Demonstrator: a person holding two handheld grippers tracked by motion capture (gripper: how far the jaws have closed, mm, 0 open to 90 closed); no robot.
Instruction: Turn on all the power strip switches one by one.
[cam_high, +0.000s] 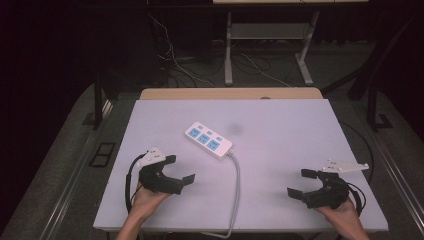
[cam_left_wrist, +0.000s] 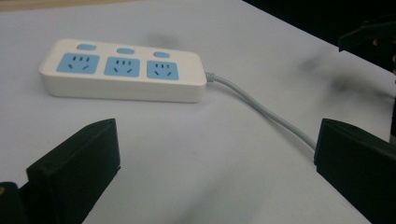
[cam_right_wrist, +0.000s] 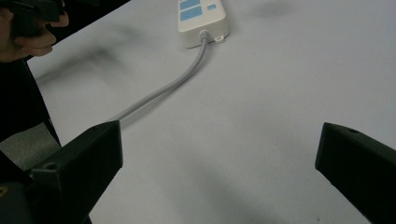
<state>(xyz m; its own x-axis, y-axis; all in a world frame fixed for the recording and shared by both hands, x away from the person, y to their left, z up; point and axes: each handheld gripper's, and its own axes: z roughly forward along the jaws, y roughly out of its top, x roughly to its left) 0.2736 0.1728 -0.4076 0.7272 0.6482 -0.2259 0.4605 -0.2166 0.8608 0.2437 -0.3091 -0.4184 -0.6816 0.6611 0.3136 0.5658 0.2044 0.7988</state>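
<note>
On the table (cam_high: 280, 130), mid-board, slightly left of centre: power strip (cam_high: 208, 140), white, lying flat and angled, far end to the left, near end to the right. Three blue sockets (cam_left_wrist: 122, 67) in a row along the top, a small blue button (cam_left_wrist: 125, 50) beside each. Grey cord (cam_high: 236, 185) leaving the near-right end of the strip, running toward the near edge and dropping over it. Faint dark smudge (cam_high: 235, 127) on the board just right of the strip.

At near left: left gripper (cam_high: 181, 169), black, grey plate (cam_high: 151, 156) on top, held in a hand (cam_high: 145, 199) entering from the near edge. Jaws spread wide, released, nothing between them; aimed right and slightly far, toward the strip, well apart from it. In the left gripper view, strip beyond the jaws, cord crossing just in front of the right-hand one.

At near right: right gripper (cam_high: 300, 183), black, grey plate (cam_high: 345, 165) on top, held in a hand (cam_high: 345, 216). Jaws likewise spread wide, released, empty; aimed left toward the cord, well apart from it. In the right gripper view, cord passing behind the left-hand jaw, strip end at the far top.

Beyond the table: dark floor (cam_high: 65, 165), loose cables (cam_high: 175, 60), metal legs (cam_high: 228, 47) of a stand.
</note>
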